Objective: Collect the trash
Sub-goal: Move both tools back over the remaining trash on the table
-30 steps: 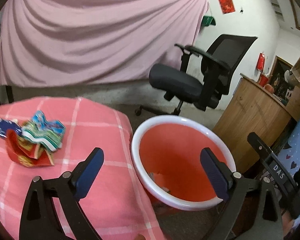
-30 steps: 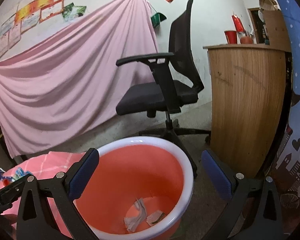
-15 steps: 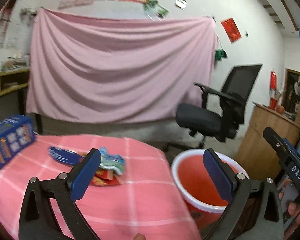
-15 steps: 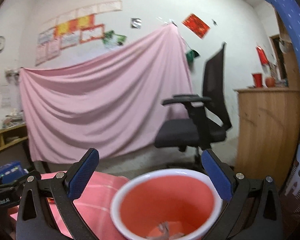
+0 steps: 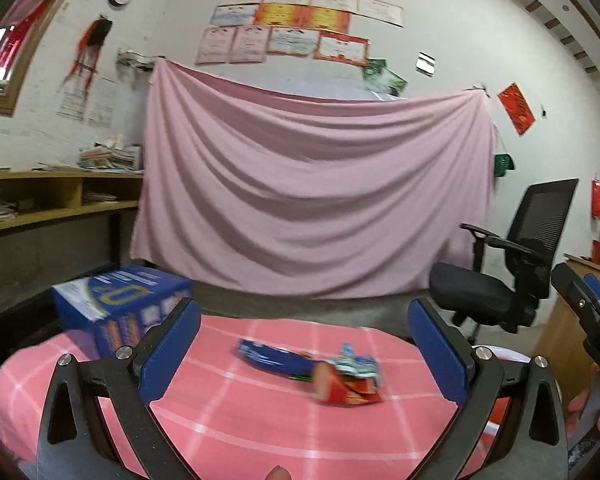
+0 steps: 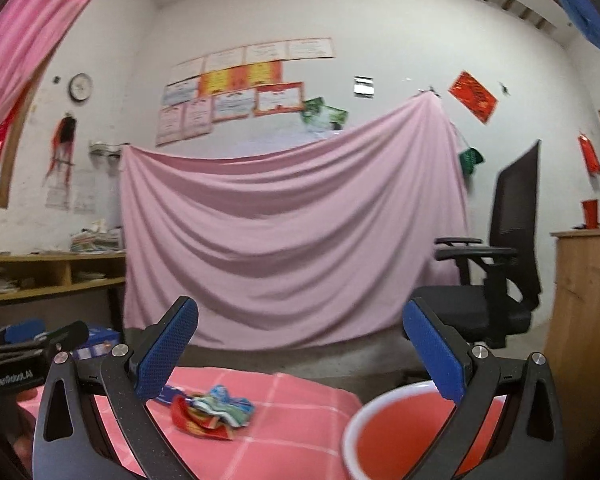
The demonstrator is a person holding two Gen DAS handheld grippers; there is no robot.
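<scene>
A heap of crumpled wrappers (image 5: 342,376), red, blue and green, lies on the pink checked tablecloth (image 5: 228,412); it also shows in the right wrist view (image 6: 210,412). The red bucket with a white rim (image 6: 408,432) stands right of the table; in the left wrist view only a strip of it (image 5: 500,356) shows behind a finger. My left gripper (image 5: 304,352) is open and empty, held above the table short of the wrappers. My right gripper (image 6: 300,356) is open and empty, above the table edge and the bucket.
A blue carton (image 5: 120,308) stands at the table's far left. A black office chair (image 5: 508,276) and a wooden counter (image 6: 584,304) are to the right. A pink sheet (image 5: 312,200) hangs on the back wall, with shelves (image 5: 48,200) on the left.
Both grippers have tilted up and swung left from the bucket toward the table. The wrappers now sit between the left fingers; the bucket has slid to the lower right.
</scene>
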